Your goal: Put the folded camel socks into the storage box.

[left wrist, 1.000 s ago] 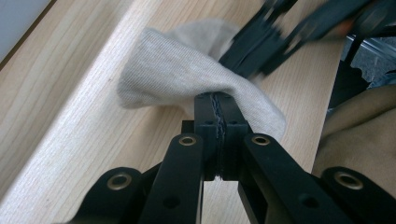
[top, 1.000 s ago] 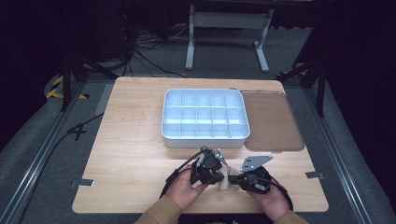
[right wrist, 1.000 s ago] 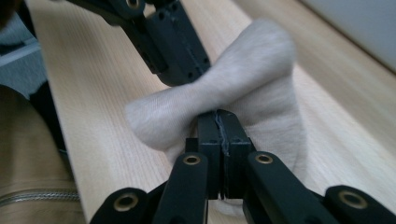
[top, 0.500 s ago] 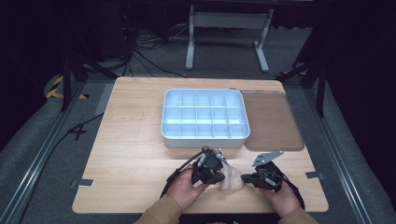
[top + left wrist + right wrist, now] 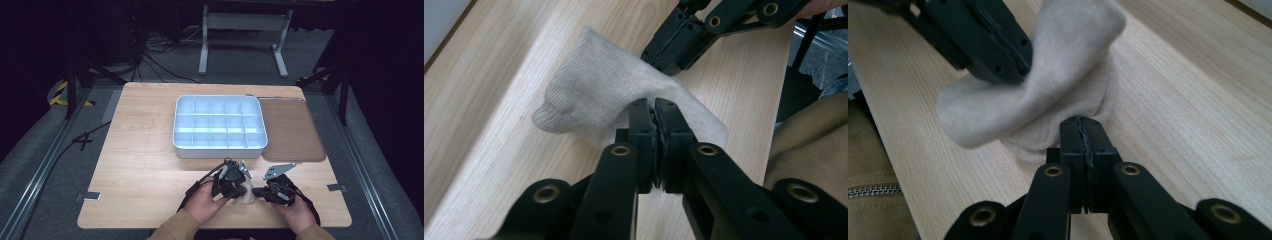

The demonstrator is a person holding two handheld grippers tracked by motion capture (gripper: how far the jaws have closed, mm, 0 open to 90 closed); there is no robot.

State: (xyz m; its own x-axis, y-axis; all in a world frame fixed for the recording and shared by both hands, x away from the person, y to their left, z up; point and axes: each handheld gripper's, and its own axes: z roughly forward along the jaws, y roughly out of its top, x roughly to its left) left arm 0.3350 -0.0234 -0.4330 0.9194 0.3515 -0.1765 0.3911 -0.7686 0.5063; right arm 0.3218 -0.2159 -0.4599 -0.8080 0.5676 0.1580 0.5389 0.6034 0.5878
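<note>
Lower centre of the high view: both grippers are pinching the small beige knitted sock (image 5: pixel 245 194). The left gripper (image 5: pixel 655 107), its jaws just easing open, is barely nipping the fabric; the right gripper (image 5: pixel 1081 125) is clamped tight on it. Step in hand, judged: folding; next calls for re-gripping.

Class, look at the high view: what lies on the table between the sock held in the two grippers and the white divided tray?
Nothing: between the sock and the white divided tray there is bare wooden table, seen in the high view.

The right gripper (image 5: pixel 1082 125) pinches a beige sock (image 5: pixel 1048 85) above the wooden table (image 5: pixel 1188 110).
</note>
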